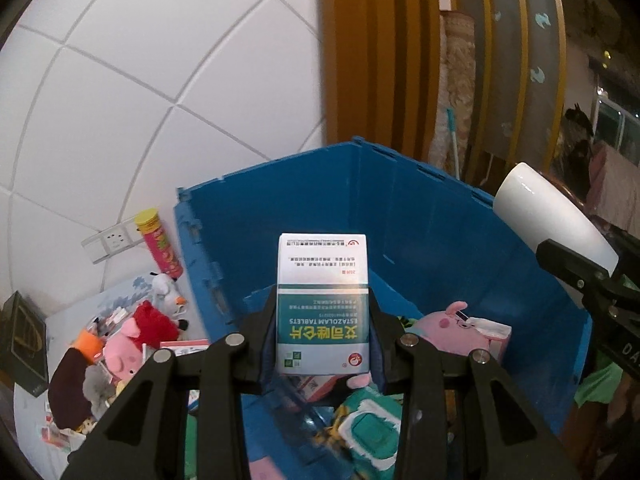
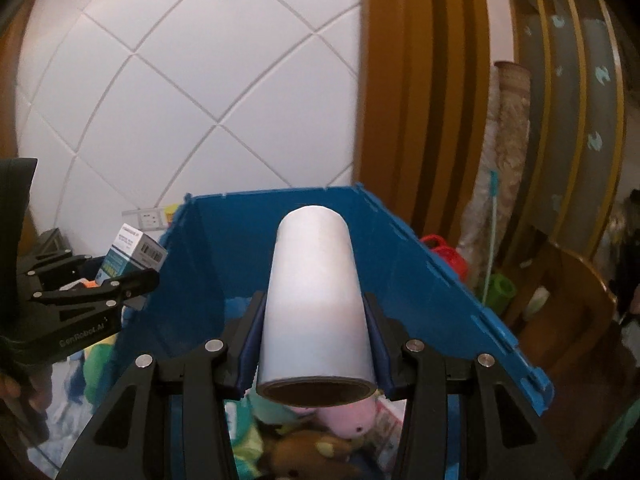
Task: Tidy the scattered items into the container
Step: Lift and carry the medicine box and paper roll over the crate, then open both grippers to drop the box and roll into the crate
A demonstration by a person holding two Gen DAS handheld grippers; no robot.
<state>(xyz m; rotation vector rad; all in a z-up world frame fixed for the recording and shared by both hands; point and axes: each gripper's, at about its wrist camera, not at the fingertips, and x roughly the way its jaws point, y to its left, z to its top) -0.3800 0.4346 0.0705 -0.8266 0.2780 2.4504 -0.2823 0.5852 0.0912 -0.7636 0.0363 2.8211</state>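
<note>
While both loads are held over the blue crate [image 1: 400,216], the step in hand is judged to be the release into it.

Left gripper [image 1: 323,320]: fingers clamped on the sides of a white-and-teal tablet box [image 1: 323,304], which is carried upright above the crate interior. Below it a pink plush [image 1: 452,328], a wipes pack [image 1: 372,428] and some cartons are seen already lying in the crate.

Right gripper [image 2: 316,340]: fingers closed on a white roll [image 2: 314,300], gripped across its width, cardboard core end toward the camera, far end pointing at the crate's far wall [image 2: 280,204]. Pink and brown plush are seen beneath it.

Outside the crate, on the left: a heap of plush toys [image 1: 120,344], a pink tube with a yellow cap [image 1: 158,240] and small cartons are left to be gathered.

Advice, as judgement only:
- Each load is best lowered below the rim before the fingers are parted; a drop from height onto soft plush may bounce the box out.
- The roll is best laid along a wall, so that rolling is checked.
- The two grippers are close; the releases should be staggered so a clash is avoided.
</note>
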